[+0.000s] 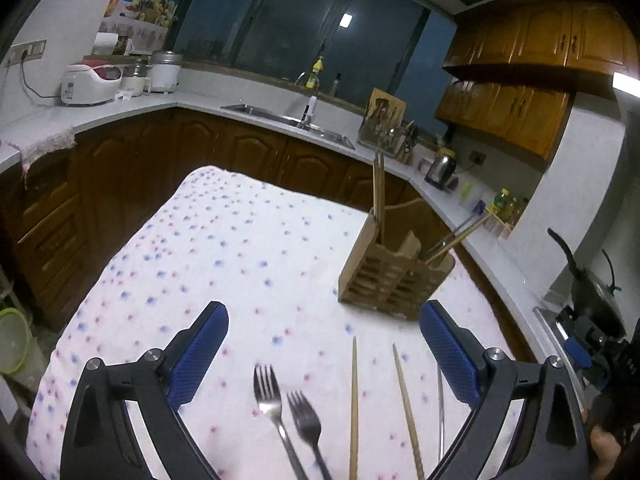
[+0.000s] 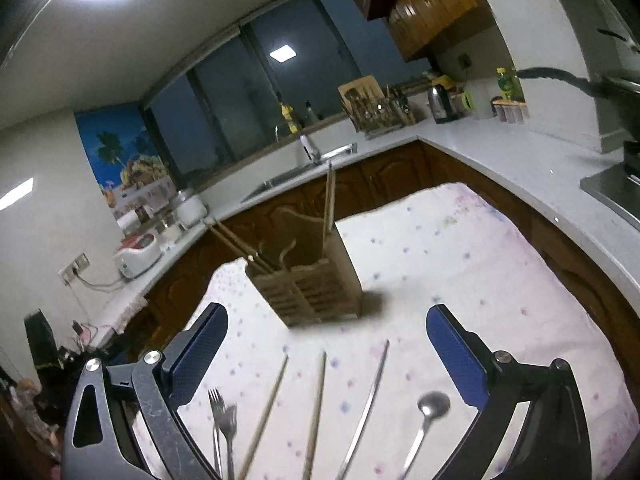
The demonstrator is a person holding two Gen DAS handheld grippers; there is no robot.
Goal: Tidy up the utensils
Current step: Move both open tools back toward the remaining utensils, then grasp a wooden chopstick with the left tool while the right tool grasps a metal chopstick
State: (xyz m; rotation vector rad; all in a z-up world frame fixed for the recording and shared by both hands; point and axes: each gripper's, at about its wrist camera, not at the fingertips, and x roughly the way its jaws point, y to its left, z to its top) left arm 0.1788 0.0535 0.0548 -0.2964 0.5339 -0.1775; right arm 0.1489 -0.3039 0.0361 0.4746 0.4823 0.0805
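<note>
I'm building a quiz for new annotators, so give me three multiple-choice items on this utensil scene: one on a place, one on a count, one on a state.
1. Where does the slatted wooden utensil holder stand?
A. in the sink
B. on the dotted white tablecloth, beyond the loose utensils
C. on the counter beside the kettle

2. How many metal forks lie on the cloth?
A. two
B. four
C. none

3. How do the blue-padded left gripper and right gripper stand?
A. both shut on chopsticks
B. one shut on a spoon
C. both open, holding nothing

Answers:
1 B, the holder sits on the cloth past the wooden chopsticks.
2 A, two forks lie side by side in both views.
3 C, each view shows wide-spread fingers with nothing between them.
</note>
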